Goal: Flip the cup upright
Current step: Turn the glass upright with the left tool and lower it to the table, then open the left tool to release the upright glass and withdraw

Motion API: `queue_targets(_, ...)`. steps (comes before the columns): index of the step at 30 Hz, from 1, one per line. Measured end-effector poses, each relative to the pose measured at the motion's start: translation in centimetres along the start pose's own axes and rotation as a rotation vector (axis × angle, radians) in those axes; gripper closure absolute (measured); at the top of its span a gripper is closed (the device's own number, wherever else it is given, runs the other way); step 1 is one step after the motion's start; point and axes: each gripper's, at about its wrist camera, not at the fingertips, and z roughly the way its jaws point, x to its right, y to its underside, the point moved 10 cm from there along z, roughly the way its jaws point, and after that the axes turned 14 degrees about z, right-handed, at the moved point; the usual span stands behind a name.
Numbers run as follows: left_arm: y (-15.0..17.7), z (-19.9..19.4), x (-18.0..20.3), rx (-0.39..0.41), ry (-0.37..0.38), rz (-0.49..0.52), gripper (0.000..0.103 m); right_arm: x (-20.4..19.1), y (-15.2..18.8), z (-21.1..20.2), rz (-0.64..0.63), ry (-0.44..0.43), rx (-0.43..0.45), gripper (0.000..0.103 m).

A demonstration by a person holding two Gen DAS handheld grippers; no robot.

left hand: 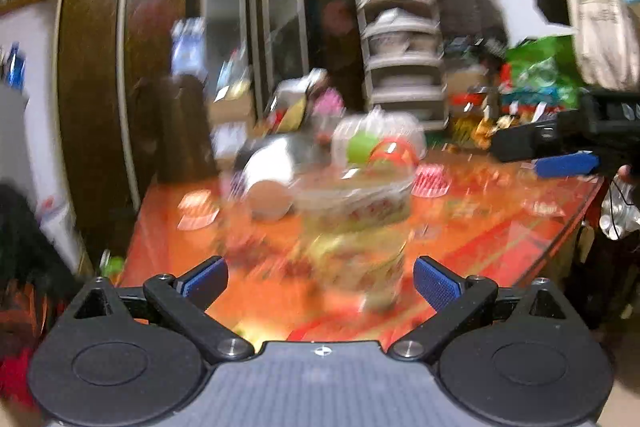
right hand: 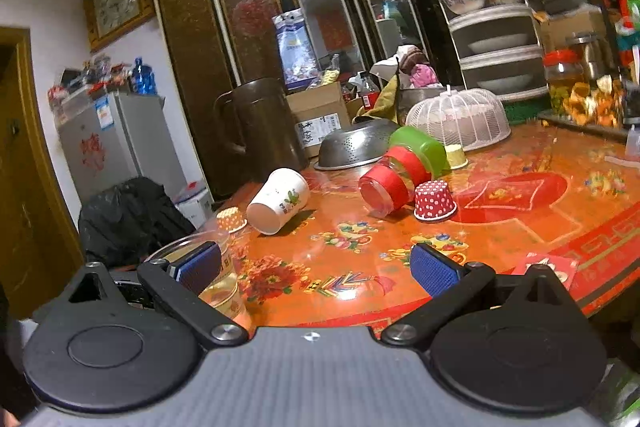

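Jaws on both grippers standing wide apart, gripping nothing. Left gripper (left hand: 320, 281) hanging over orange flowery table (left hand: 500, 227), blurry clear plastic cup (left hand: 360, 223) standing upright between its blue pads. Right gripper (right hand: 316, 267) hanging low over same table (right hand: 520, 223). Upside-down steel strainer bowl (right hand: 354, 145) sitting far back. White paper cup with flower print (right hand: 280, 201) lying on its side near left edge. Small red polka-dot cup (right hand: 435, 199) sitting upside down, touching tipped clear jar with red bands.

A: What is the white paper cup (right hand: 279, 200) showing?
B: A green-and-red floral print. The small paper baking cup (right hand: 435, 200) is showing white dots on red; the orange floral tabletop (right hand: 500, 227) is showing multicoloured blossoms.
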Motion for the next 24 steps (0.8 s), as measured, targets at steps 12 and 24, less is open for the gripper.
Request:
queue_targets(12, -7.0, -6.9, -5.4, -0.105, 0.122, -0.156, 0.003, -5.3, -1.2, -4.4, -0.123, 0.053, -0.204, 0.001)
queue_targets(24, -6.2, -6.2, -4.4, -0.197, 0.159, -0.178, 0.003, -4.7, -0.9, -4.1, -0.086, 0.092, -0.245, 0.001)
